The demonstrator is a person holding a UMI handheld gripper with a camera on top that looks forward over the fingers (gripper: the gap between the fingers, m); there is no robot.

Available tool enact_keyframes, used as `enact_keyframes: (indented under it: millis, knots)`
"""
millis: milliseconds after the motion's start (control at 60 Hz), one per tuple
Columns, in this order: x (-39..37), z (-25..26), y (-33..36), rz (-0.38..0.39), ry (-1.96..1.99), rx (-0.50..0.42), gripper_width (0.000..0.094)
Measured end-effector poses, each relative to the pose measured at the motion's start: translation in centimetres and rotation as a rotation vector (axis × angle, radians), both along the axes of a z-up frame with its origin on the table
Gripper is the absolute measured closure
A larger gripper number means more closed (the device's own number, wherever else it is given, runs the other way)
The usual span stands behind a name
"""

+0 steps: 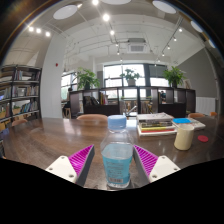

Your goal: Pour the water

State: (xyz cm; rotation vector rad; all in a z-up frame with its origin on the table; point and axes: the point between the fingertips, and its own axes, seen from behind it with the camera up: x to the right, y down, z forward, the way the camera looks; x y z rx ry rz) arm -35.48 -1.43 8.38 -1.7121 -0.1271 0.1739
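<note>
Ahead of me the desk (60,135) runs wide and brown. A cream cup (184,137) stands beyond my right finger, near a stack of books (155,122) and a blue tray (187,122). A small red thing (203,137) lies beside the cup; I can't tell what. A bookshelf (18,95) stands far left. My claw (117,160) is partly apart, its pink pads (82,160) seemingly pressing a blue-capped bottle (117,152) between them.
</note>
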Motion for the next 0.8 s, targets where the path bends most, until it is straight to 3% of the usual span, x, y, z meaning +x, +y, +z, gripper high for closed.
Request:
enact_keyframes:
  millis: [50, 150, 400, 650, 800]
  knots:
    - [-0.2, -0.2, 0.3, 0.001, 0.003, 0.002, 0.0206]
    - [1.0, 0.1, 1.3, -0.051, -0.016, 0.022, 0.0445]
    - [1.1, -0.1, 1.6, -0.042, 0.008, 0.02, 0.064]
    - [1.5, 0.0, 2.2, -0.013, 0.073, 0.003, 0.0645]
    - [4.5, 2.5, 4.4, -0.034, 0.308, -0.017, 0.0645]
